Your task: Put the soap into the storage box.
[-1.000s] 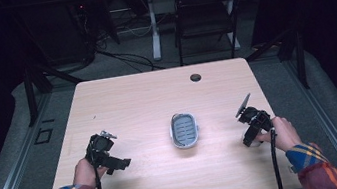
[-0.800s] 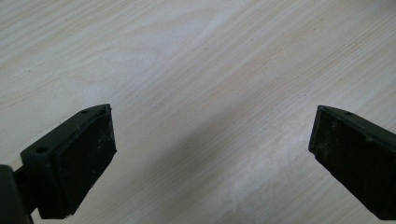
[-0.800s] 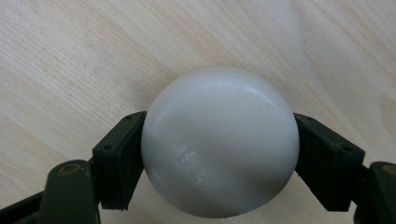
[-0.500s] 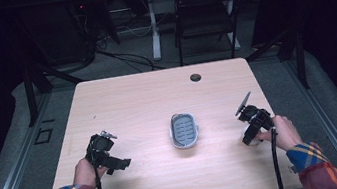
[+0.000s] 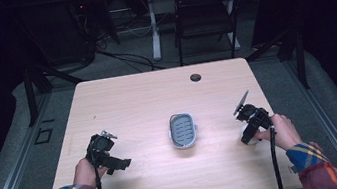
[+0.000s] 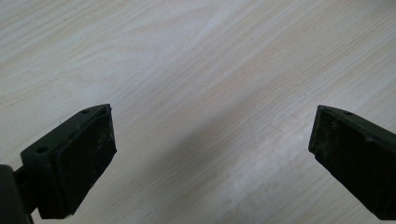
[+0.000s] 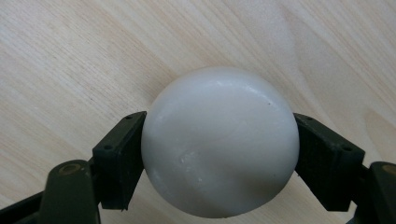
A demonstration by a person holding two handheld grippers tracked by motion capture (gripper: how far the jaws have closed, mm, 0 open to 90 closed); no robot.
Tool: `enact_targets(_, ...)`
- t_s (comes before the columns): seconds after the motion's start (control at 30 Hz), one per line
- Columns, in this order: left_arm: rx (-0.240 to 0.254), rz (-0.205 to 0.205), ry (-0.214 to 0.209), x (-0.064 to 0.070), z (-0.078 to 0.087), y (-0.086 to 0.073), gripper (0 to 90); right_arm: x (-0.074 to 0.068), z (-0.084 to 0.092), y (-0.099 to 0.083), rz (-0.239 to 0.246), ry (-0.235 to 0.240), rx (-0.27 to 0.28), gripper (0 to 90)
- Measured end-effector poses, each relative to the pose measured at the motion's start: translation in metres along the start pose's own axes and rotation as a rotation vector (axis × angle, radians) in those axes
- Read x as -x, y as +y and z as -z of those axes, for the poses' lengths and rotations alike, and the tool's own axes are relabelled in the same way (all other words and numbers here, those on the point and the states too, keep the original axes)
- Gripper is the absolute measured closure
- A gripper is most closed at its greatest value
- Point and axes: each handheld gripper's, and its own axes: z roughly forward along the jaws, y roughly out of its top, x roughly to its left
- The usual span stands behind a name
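A white rounded soap bar (image 7: 219, 140) sits between the jaws of my right gripper (image 7: 219, 156), and both pads press on its sides just above the wood. In the high view the right gripper (image 5: 250, 135) is at the table's right side with a bit of the white soap (image 5: 248, 139) showing under it. A grey, ribbed soap dish (image 5: 183, 130) lies at the table's middle, left of that gripper. My left gripper (image 5: 117, 163) rests at the front left. Its jaws (image 6: 212, 154) stand wide apart over bare wood, nothing between them.
The light wooden table (image 5: 142, 98) has a black cable hole (image 5: 196, 77) near its far edge. A black chair (image 5: 205, 13) and a desk leg stand beyond the table. Dark floor rails run along both sides.
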Motion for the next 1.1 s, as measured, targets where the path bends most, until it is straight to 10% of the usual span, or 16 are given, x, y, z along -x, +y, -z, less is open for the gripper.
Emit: enact_targets(1.1, -0.001, -0.003, 0.002, 0.001, -0.001, 0.001, 0.4, -0.025, 0.01, 0.047, 0.112, -0.002, 0.027, 23.4)
